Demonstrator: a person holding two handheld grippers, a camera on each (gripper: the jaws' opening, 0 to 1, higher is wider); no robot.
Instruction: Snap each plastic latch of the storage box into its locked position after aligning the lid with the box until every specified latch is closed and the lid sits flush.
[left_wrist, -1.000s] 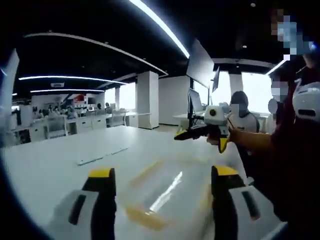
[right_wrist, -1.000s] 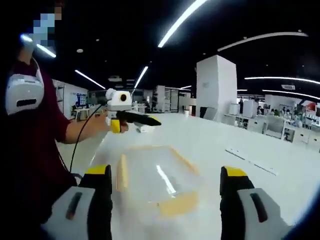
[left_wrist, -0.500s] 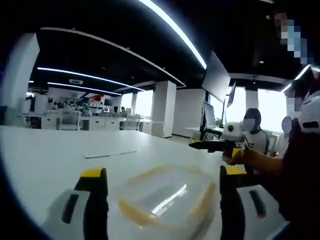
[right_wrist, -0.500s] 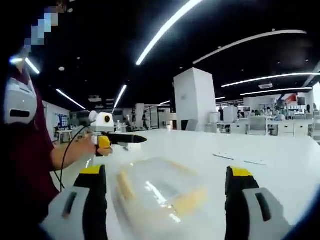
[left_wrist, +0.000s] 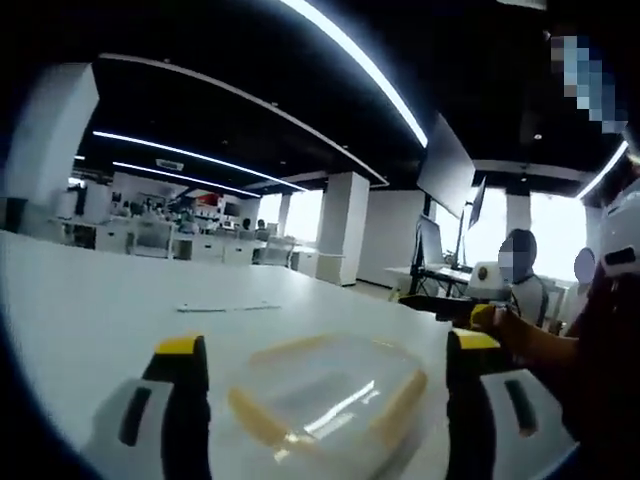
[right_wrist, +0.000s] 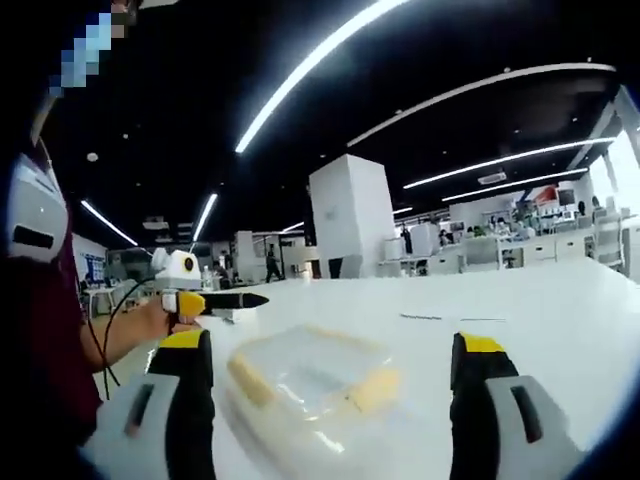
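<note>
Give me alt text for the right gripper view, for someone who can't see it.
A clear storage box with yellow latches sits on a white table, framed between the open jaws of the right gripper. At left, a person's hand holds the left gripper above the table, pointing right. Behind lies an open office with strip lights.

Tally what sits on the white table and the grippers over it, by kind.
Storage box: 1
Thin strips lying flat on the table: 2
Grippers, left gripper and right gripper, both open: 2
Total: 5
</note>
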